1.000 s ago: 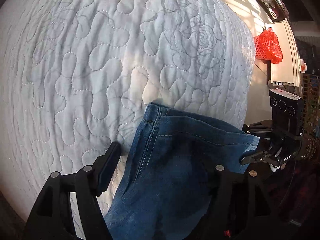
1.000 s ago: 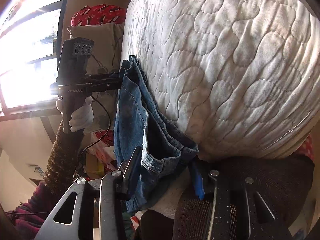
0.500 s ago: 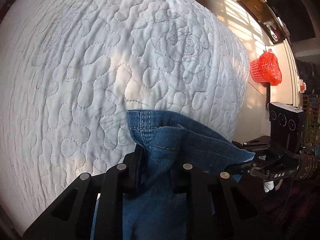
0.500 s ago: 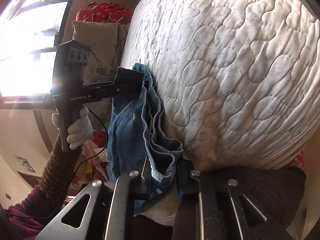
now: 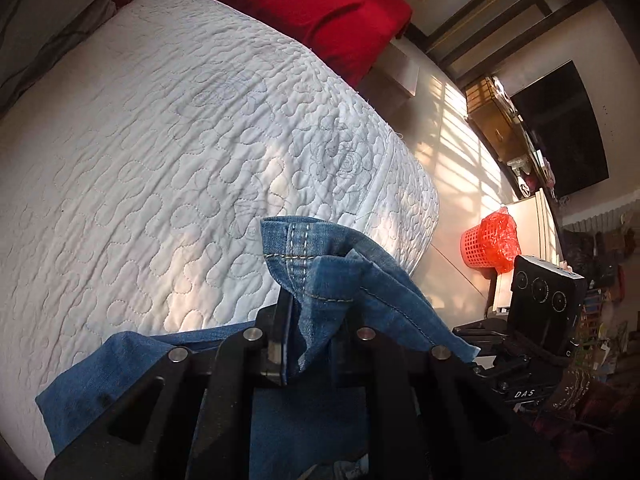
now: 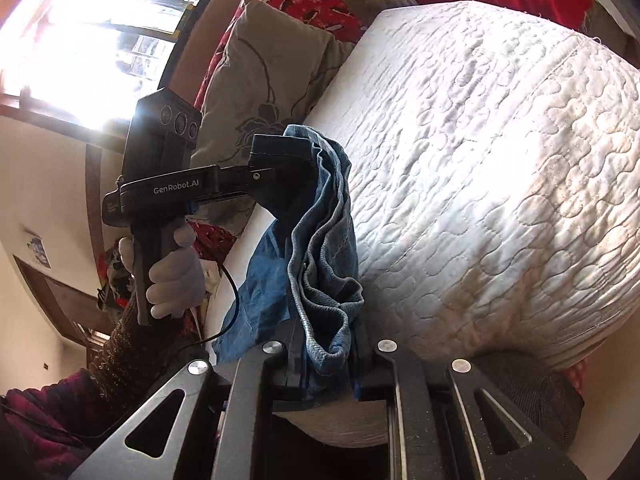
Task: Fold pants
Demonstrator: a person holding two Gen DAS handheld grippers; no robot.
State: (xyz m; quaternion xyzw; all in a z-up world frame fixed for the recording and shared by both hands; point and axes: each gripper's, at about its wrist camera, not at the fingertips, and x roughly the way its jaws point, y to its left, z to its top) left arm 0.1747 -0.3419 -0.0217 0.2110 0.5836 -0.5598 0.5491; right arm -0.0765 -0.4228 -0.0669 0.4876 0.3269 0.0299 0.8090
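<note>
Closest to me, the left gripper (image 5: 310, 344) is pinching a stitched hem of the blue jeans (image 5: 320, 280), its jaws clenched on the denim. Just beside it, the right gripper (image 6: 324, 354) is clamping another bunched edge of the same jeans. The cloth is hanging between the two tools at the near edge of the bed, crumpled rather than flat. Beyond, the white quilt (image 5: 180, 140) is lying bare, with a red pillow (image 5: 320, 12) at the far end. Folding seems barely begun: the jeans are not yet spread out, and no neat fold is showing.
</note>
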